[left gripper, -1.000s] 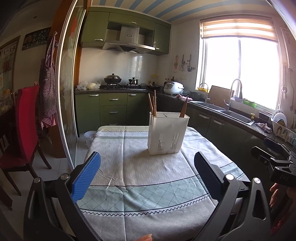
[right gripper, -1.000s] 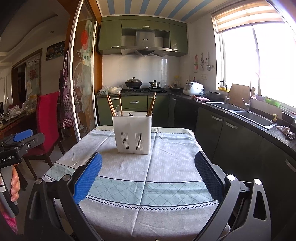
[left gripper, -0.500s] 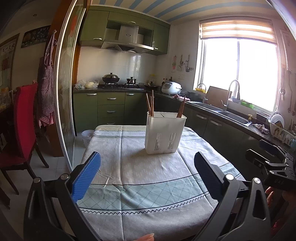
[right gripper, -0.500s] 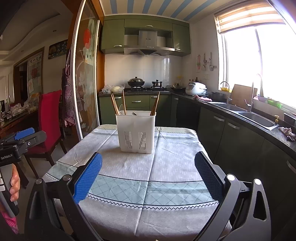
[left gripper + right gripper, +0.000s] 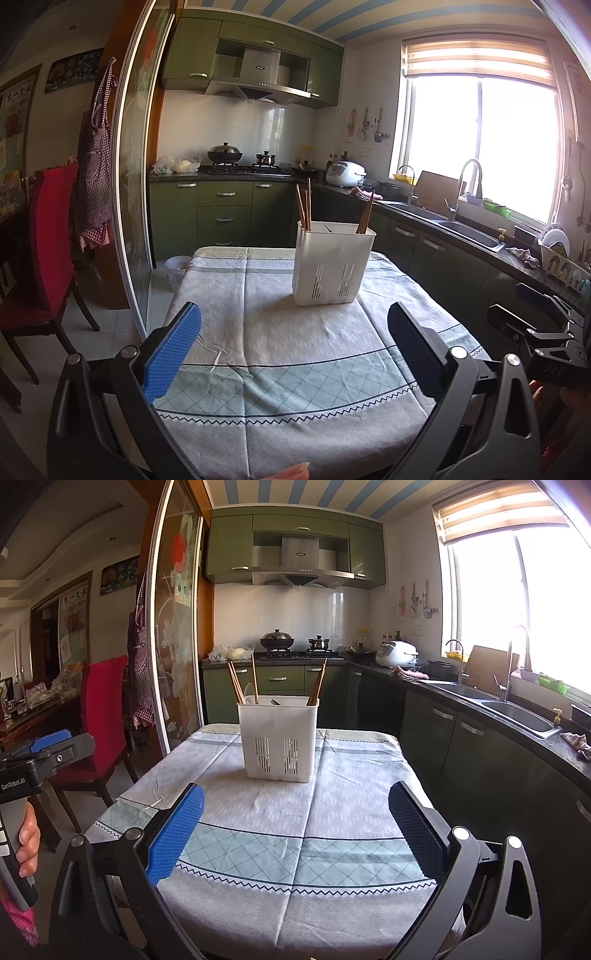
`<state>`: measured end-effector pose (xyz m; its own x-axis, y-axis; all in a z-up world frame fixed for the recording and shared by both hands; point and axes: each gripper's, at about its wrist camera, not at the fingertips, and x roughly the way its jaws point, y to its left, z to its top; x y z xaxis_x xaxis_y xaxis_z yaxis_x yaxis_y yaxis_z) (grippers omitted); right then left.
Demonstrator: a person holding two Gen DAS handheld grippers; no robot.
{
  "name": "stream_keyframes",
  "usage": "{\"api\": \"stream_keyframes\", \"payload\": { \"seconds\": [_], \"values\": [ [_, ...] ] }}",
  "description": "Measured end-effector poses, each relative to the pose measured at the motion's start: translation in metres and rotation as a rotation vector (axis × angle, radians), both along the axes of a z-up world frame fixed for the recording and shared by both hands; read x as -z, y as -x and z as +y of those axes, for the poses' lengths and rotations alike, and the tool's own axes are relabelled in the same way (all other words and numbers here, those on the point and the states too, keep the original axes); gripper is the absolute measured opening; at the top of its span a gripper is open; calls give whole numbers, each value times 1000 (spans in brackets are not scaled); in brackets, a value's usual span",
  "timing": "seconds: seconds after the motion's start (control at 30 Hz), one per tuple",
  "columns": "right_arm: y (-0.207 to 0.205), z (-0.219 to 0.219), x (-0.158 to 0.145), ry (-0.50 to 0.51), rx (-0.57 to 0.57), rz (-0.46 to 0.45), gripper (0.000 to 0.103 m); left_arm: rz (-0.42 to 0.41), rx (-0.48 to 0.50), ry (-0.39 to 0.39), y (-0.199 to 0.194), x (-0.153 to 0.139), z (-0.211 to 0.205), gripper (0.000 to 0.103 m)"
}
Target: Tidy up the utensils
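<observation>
While both grippers hang over the near end of the table (image 5: 280, 435), neither holds anything. Left gripper (image 5: 293, 349): jaws spread wide, blue pads facing each other, nothing between them but tablecloth (image 5: 295, 373). Right gripper (image 5: 295, 829): same, jaws wide apart, empty.

White utensil holder (image 5: 332, 264) stands upright on the cloth, straight ahead of the left gripper and slightly to its right, well apart from the fingertips. From the right wrist view the holder (image 5: 277, 740) sits ahead and a little left of centre, also well apart. Slotted vents on its front wall.

Brown chopsticks (image 5: 303, 205) lean in the holder's left compartment, ahead of the left gripper; another pair of chopsticks (image 5: 366, 217) leans in the right compartment. In the right wrist view a fork (image 5: 274, 702) and what looks like a spoon (image 5: 251, 694) peek out of the middle; hard to tell more.

Right gripper's body (image 5: 532, 332) shows at the far right of the left view, beside the table edge. Left gripper's body (image 5: 44, 753) shows at the far left of the right view, with a hand (image 5: 27, 845) wrapped on its grip.

Red chair (image 5: 48, 243) off to the left of the left gripper. Sink (image 5: 517, 710) and counter to the right of the right gripper. Stove with a pot (image 5: 277, 641) far ahead, behind the holder.
</observation>
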<state>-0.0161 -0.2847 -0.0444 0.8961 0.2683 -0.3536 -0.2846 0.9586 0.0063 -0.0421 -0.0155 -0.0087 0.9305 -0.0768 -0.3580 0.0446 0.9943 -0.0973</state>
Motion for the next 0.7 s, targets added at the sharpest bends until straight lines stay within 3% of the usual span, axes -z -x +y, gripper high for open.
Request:
{"api": "stream_keyframes", "payload": {
  "seconds": [0.13,0.3,0.7],
  "values": [
    [0,1,1,4,-2,3,98,-6,-9,-18,2,-1,-2,96],
    [1,1,3,7,-7,6,98,14,17,27,-1,0,3,96],
    [-2,3,6,10,-15,18,98,24,10,5,-2,1,-1,96]
  ]
}}
